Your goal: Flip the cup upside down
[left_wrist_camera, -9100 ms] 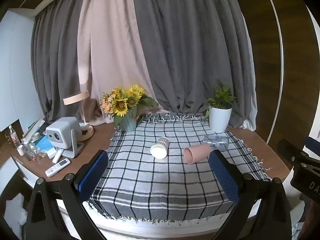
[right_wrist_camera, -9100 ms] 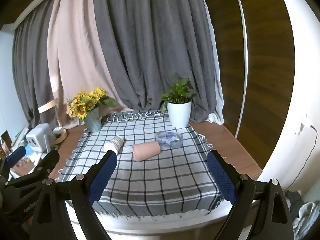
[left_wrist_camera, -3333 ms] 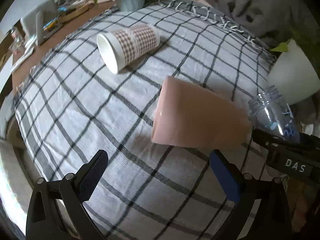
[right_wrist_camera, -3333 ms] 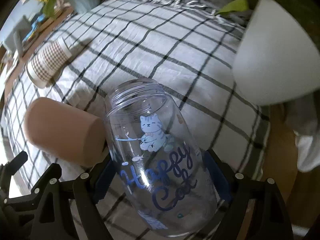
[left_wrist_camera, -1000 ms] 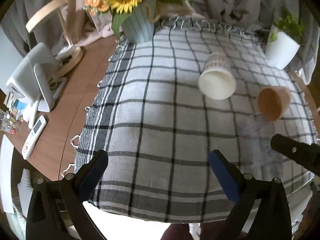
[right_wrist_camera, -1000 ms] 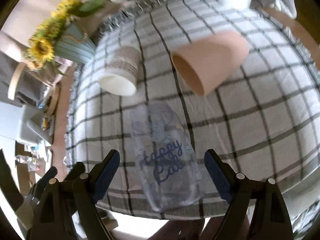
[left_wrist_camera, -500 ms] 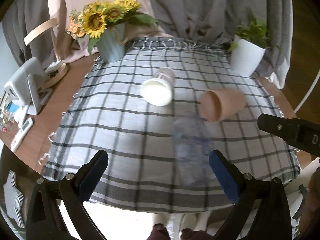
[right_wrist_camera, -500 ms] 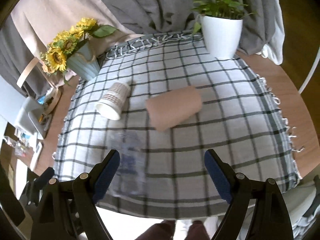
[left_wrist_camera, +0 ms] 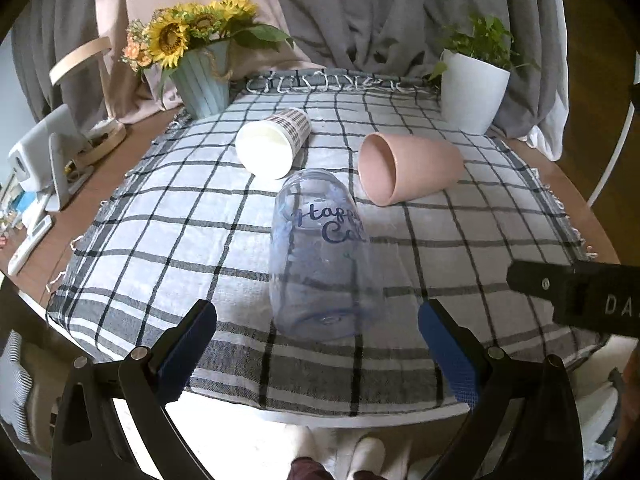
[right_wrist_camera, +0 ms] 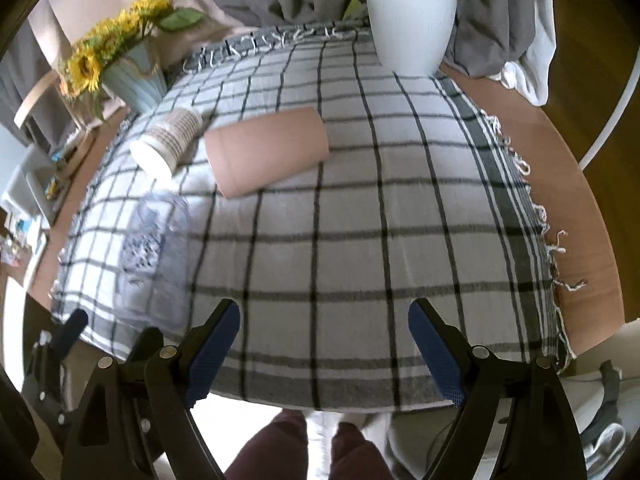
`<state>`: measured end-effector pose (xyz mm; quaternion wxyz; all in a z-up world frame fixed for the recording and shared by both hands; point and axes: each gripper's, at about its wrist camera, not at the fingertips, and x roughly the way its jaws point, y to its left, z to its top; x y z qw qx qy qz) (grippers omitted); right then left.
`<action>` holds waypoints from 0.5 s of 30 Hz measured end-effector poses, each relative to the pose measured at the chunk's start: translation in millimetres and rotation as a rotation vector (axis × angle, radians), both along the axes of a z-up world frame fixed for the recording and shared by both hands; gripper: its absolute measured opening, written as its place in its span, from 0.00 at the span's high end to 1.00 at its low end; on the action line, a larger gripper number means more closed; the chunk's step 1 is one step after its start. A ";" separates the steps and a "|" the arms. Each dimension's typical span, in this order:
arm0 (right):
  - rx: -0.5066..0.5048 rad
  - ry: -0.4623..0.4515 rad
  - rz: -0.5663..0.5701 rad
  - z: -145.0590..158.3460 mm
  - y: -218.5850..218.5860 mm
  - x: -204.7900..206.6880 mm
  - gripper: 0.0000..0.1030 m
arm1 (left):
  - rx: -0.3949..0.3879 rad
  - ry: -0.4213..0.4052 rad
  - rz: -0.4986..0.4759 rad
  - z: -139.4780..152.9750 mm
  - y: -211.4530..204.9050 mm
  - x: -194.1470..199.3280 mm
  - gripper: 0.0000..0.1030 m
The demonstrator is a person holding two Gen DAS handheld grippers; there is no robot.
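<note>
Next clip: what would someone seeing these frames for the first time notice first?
The clear glass cup with blue lettering, standing mouth-down near the front of the checked tablecloth. Behind it, the pink cup and paper cup lie on their sides. The left gripper and right gripper are open and empty.

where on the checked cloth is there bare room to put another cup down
The right half of the checked cloth is bare, from the pink cup to the fringed edge. The left is crowded: clear glass cup, paper cup and pink cup sit close together.
</note>
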<state>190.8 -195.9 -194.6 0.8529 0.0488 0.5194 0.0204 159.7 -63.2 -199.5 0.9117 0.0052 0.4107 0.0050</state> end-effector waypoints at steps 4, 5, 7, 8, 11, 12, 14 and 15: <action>-0.015 0.025 0.026 -12.6 -0.7 -0.8 0.16 | 0.018 -0.054 0.028 -10.0 -2.6 -0.5 0.01; -0.017 0.029 0.033 -14.9 -0.4 -0.5 0.16 | 0.024 -0.065 0.032 -12.4 -3.3 0.1 0.02; -0.024 0.036 0.048 -18.7 0.5 -0.6 0.16 | 0.042 -0.077 0.032 -17.9 -6.8 2.5 0.07; -0.025 0.037 0.055 -20.2 1.0 -0.9 0.16 | 0.051 -0.078 0.030 -21.3 -8.7 3.9 0.07; -0.030 0.046 0.071 -24.9 1.3 -1.8 0.16 | 0.071 -0.072 0.026 -28.9 -13.3 6.0 0.18; -0.029 0.049 0.075 -26.5 0.8 -2.1 0.16 | 0.073 -0.068 0.026 -30.3 -14.4 6.4 0.20; -0.032 0.055 0.080 -28.3 -0.2 -2.5 0.16 | 0.068 -0.061 0.035 -32.0 -14.6 6.1 0.27; -0.033 0.055 0.082 -28.5 -0.4 -2.8 0.16 | 0.058 -0.058 0.039 -32.2 -14.2 5.7 0.32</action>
